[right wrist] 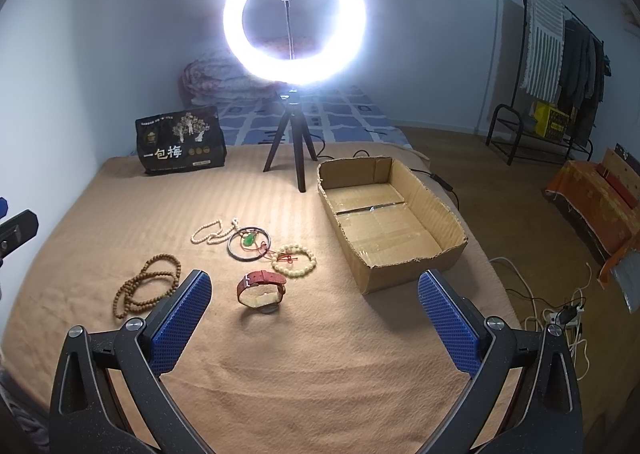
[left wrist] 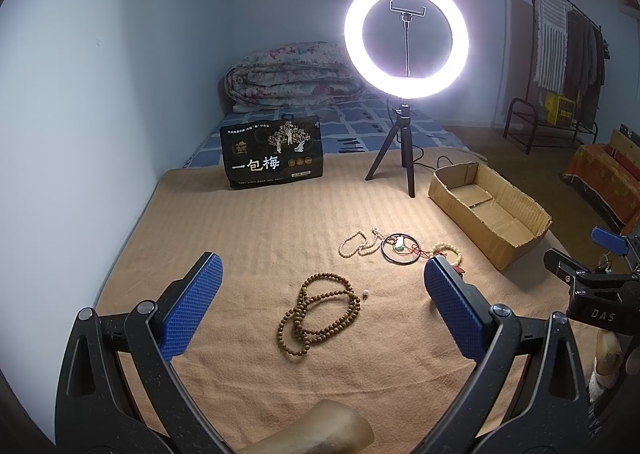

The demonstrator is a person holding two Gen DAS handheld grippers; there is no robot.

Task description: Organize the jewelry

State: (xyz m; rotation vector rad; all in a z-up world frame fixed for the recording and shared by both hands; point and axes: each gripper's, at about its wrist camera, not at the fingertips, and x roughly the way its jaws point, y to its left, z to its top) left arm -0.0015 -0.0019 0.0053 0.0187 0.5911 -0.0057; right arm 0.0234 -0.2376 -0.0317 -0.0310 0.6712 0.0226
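Jewelry lies on a tan blanket on a bed. A coiled brown wooden bead strand (left wrist: pixel 320 312) (right wrist: pixel 146 286) lies between and just ahead of my open left gripper (left wrist: pixel 322 276). A small white bead (left wrist: pixel 365 295) lies beside it. Farther on are a cream pearl necklace (left wrist: pixel 358 242) (right wrist: pixel 212 233), a black bangle (left wrist: pixel 401 248) (right wrist: pixel 249 245) with a green pendant (right wrist: pixel 249 240), and a cream bead bracelet (left wrist: pixel 448 250) (right wrist: pixel 294 260). A red-strapped watch (right wrist: pixel 262 288) lies just ahead of my open, empty right gripper (right wrist: pixel 314 290). An empty cardboard box (right wrist: pixel 452 244) (left wrist: pixel 496 250) stands to the right.
A lit ring light on a tripod (left wrist: pixel 404 157) (right wrist: pixel 294 157) stands behind the jewelry, its cable running right. A black snack bag (left wrist: pixel 274 151) (right wrist: pixel 180 141) stands at back left. A folded quilt (left wrist: pixel 292 73) lies behind. The bed edge, cables and a power strip (right wrist: pixel 560 314) are to the right.
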